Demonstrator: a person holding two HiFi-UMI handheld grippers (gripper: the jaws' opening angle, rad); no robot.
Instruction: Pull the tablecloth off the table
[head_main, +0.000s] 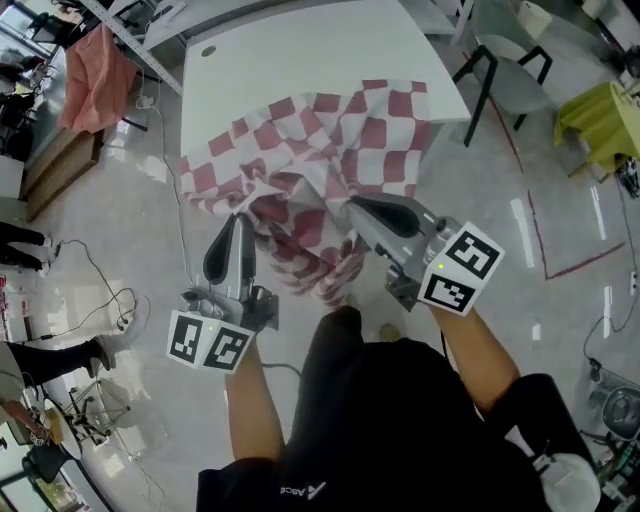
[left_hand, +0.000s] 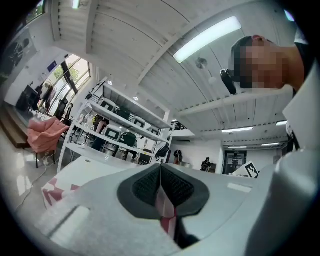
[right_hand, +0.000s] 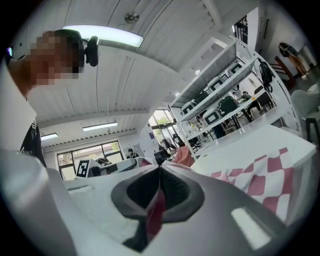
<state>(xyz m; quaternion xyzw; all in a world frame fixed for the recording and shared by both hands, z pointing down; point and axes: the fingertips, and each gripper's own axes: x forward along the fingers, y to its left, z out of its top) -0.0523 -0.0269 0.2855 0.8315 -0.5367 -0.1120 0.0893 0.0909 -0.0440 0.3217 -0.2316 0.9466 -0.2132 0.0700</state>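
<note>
A red-and-white checked tablecloth (head_main: 330, 150) lies bunched over the near edge of the white table (head_main: 290, 50) and hangs down in folds toward me. My left gripper (head_main: 240, 215) is shut on the cloth's hanging edge at the left, and a strip of cloth (left_hand: 166, 212) shows pinched between its dark pads. My right gripper (head_main: 352, 205) is shut on the cloth's edge at the right, with a red fold (right_hand: 155, 212) clamped between its pads. Both grippers sit below the table's near edge, in front of my body. More of the tablecloth (right_hand: 260, 182) drapes on the table at the right.
A chair (head_main: 510, 50) stands right of the table and a yellow-green cloth (head_main: 600, 115) lies further right. A pink cloth (head_main: 95, 65) hangs at the far left by metal shelving (left_hand: 115, 130). Cables (head_main: 110, 300) trail over the glossy floor at the left.
</note>
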